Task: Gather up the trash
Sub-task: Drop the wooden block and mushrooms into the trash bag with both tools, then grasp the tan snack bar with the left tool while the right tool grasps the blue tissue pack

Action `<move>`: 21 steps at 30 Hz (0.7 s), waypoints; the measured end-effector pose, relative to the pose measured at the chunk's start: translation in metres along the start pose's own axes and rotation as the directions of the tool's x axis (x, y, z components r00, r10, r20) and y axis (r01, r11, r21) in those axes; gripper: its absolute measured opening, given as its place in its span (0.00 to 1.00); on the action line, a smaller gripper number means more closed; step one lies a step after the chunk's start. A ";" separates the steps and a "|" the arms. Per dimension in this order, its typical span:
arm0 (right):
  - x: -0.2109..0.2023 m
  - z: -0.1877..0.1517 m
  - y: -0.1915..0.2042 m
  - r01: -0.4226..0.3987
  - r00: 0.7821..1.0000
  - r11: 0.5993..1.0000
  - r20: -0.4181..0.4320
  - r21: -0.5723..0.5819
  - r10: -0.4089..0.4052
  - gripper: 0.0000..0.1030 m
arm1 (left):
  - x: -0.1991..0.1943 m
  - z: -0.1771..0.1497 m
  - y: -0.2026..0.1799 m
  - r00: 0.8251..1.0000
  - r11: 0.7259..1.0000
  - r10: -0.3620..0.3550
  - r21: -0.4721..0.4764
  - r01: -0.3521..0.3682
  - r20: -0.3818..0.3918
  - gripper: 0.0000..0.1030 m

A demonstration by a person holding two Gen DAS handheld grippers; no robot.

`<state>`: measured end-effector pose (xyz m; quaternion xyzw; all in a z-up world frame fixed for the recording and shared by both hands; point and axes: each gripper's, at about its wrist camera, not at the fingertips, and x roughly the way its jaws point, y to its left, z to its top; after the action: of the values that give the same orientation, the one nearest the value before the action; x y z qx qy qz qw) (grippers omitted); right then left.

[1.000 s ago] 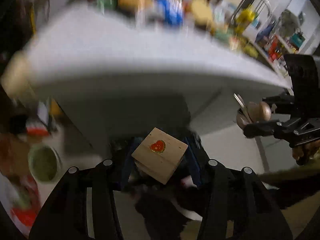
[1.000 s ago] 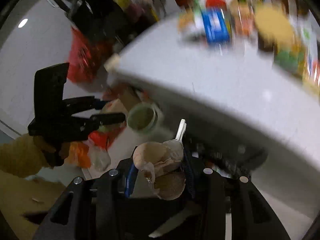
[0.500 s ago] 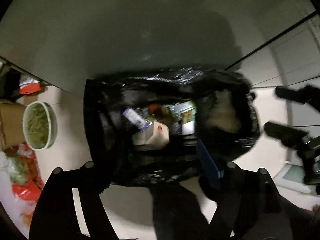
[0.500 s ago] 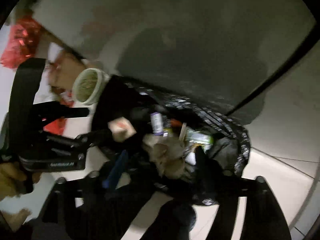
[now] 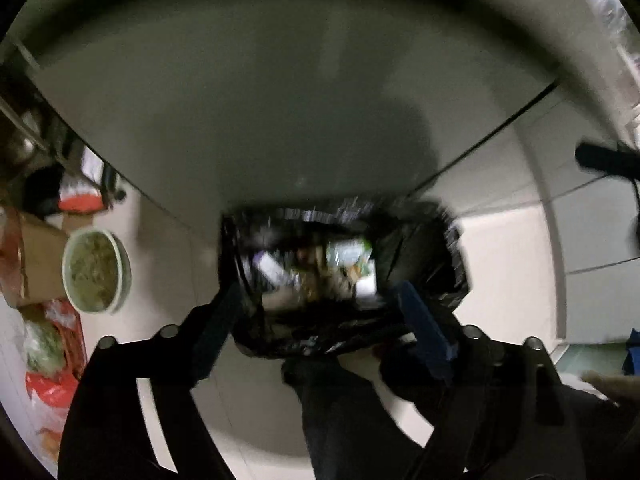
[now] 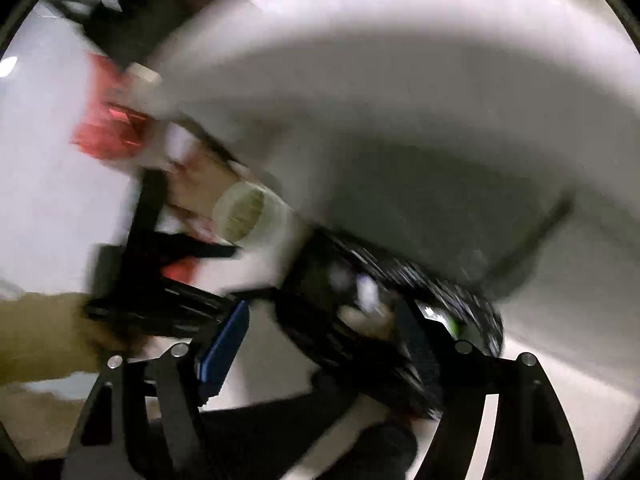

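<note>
My left gripper and right gripper both hang spread wide and empty, jaws having just been opening, over the black trash bag at six o'clock of each view, with what looks like wrappers blurred inside it and a green bowl at nine o'clock.

Motion blur is smearing the whole right wrist view, leaving the red shapes at the left unidentifiable. The litter inside the black trash bag is blurring into pale scraps too small to name. The right gripper is showing only as a dark bar cut by the frame's right edge, and the left gripper is smearing into black streaks
</note>
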<state>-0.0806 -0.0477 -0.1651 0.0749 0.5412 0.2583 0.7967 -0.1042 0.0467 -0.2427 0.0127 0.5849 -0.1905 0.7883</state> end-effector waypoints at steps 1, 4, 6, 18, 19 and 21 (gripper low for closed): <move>-0.024 0.018 0.016 0.000 0.997 0.999 0.071 -0.045 0.003 0.83 | -0.013 0.003 -0.004 1.000 1.000 0.000 0.000 0.000 0.028 0.82; -0.062 0.056 0.041 0.043 0.971 0.992 0.239 -0.121 -0.013 0.95 | -0.057 0.017 -0.013 0.991 1.000 0.004 -0.001 -0.004 0.137 0.85; -0.073 0.086 0.046 0.099 0.940 0.985 0.338 -0.141 -0.046 0.95 | -0.071 0.023 -0.016 0.984 1.000 0.017 -0.007 -0.016 0.180 0.85; 0.010 0.202 0.001 0.372 0.902 0.925 0.265 -0.077 -0.341 0.68 | -0.111 0.037 -0.011 0.950 0.998 0.039 -0.057 -0.022 0.309 0.85; 0.015 0.205 -0.003 0.376 0.903 0.924 0.250 -0.070 -0.349 0.64 | -0.113 0.037 -0.010 0.949 0.998 0.042 -0.060 -0.025 0.313 0.85; 0.023 0.207 -0.007 0.362 0.914 0.930 0.218 -0.060 -0.341 0.54 | -0.115 0.037 -0.009 0.948 0.998 0.042 -0.062 -0.023 0.316 0.85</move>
<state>0.1147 -0.0098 -0.1033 -0.0372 0.4477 0.1283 0.8841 -0.1014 0.0624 -0.1228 -0.0314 0.4556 -0.1601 0.8751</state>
